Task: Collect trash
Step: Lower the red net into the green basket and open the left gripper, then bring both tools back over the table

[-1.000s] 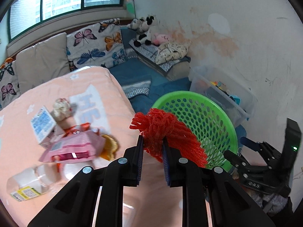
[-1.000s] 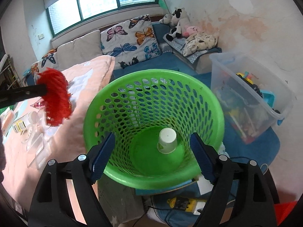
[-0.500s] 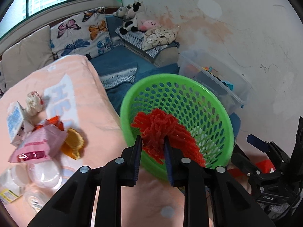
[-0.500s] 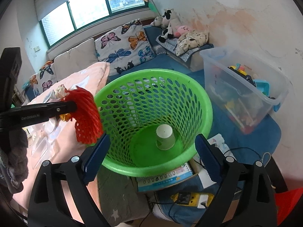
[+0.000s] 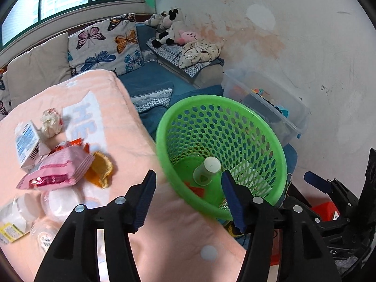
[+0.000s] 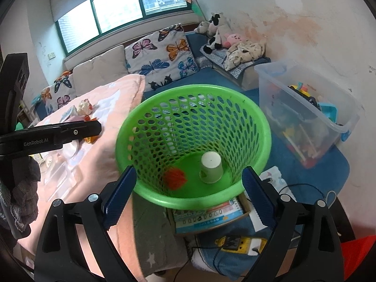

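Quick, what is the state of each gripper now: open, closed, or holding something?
Left gripper: open, holding nothing.
Right gripper: open, its fingers on either side of the green basket, not clamped on it.

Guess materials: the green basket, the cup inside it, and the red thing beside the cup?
Green basket: moulded plastic, semi-glossy; uniform perforated walls and a smooth rolled rim.
Cup: probably paper, matte; pale green wall, white upturned base.
Red thing: looks like foam or plastic netting, scrunched into a fuzzy ball; blurred, so uncertain.
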`<state>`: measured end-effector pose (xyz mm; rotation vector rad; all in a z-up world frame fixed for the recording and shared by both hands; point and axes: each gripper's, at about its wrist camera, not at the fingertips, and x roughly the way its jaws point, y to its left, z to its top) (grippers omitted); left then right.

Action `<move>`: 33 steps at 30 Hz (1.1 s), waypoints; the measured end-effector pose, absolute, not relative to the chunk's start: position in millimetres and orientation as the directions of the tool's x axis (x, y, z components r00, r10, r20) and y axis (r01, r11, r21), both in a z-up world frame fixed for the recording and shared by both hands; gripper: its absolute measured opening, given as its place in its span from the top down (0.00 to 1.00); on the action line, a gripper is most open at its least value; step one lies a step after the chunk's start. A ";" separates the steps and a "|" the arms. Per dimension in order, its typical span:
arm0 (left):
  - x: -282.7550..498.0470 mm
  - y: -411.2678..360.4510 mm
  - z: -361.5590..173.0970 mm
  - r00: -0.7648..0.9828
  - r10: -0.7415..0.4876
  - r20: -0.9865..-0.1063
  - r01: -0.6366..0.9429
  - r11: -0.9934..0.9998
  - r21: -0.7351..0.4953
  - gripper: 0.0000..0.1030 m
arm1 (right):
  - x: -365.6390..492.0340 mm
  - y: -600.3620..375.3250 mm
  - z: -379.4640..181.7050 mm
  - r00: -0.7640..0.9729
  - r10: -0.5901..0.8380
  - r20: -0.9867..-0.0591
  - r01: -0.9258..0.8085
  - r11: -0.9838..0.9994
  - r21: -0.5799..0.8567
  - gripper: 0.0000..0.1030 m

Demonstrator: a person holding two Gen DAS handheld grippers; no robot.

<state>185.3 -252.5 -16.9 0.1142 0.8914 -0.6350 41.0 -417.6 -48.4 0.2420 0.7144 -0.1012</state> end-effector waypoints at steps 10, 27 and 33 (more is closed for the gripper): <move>170.8 -188.5 -9.5 0.524 -0.426 -0.738 0.473 0.866 -0.164 0.43 | 43.5 -380.5 -46.1 0.748 0.046 -0.662 0.094 0.980 0.175 0.11; 156.0 -72.9 -41.8 0.569 -0.287 -0.771 0.312 0.943 -0.121 0.33 | 57.1 -309.6 -40.5 0.738 0.156 -0.657 -0.044 0.982 0.185 0.11; 160.9 -66.8 -53.5 0.552 -0.284 -0.784 0.305 0.944 -0.127 0.33 | 56.6 -292.7 -41.8 0.729 0.193 -0.656 -0.080 0.977 0.199 0.06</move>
